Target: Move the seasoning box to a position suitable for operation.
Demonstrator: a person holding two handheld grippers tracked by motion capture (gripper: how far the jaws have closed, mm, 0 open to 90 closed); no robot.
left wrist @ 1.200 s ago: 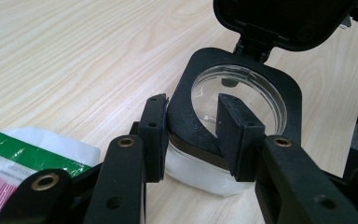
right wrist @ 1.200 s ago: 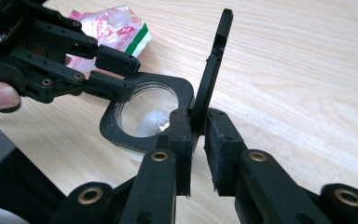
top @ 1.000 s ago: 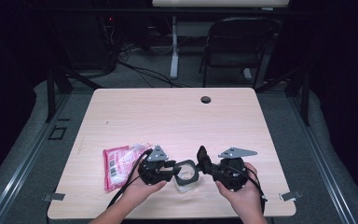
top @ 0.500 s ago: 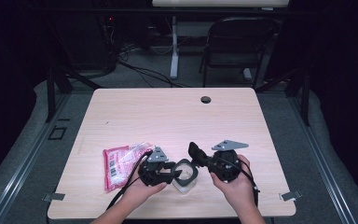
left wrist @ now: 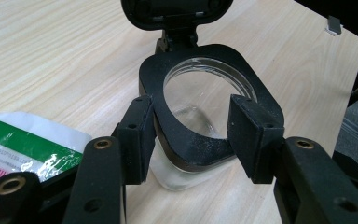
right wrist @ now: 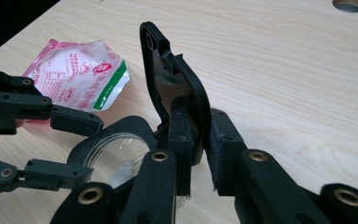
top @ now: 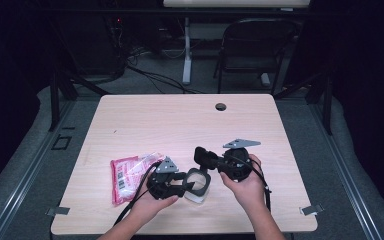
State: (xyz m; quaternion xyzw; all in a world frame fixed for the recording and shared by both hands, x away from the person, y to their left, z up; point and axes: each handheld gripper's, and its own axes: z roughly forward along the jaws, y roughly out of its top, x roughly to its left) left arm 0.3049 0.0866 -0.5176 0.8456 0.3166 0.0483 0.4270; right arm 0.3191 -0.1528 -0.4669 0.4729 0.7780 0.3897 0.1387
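Right gripper (right wrist: 196,154) fingers pinch the black hinged lid (right wrist: 175,88); left gripper (left wrist: 193,135) fingers, just opening, flank the clear jar (left wrist: 205,100) on the pale wood worktop (top: 145,125).

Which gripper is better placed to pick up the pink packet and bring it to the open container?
Left. The left gripper is beside the pink packet, with open jaws around the container rim. The right gripper is shut on the hinged lid.

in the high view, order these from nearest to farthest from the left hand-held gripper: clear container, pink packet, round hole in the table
1. clear container: just right of the left hand-held gripper, rim between its jaws.
2. pink packet: on its left, close by.
3. round hole: far table edge.
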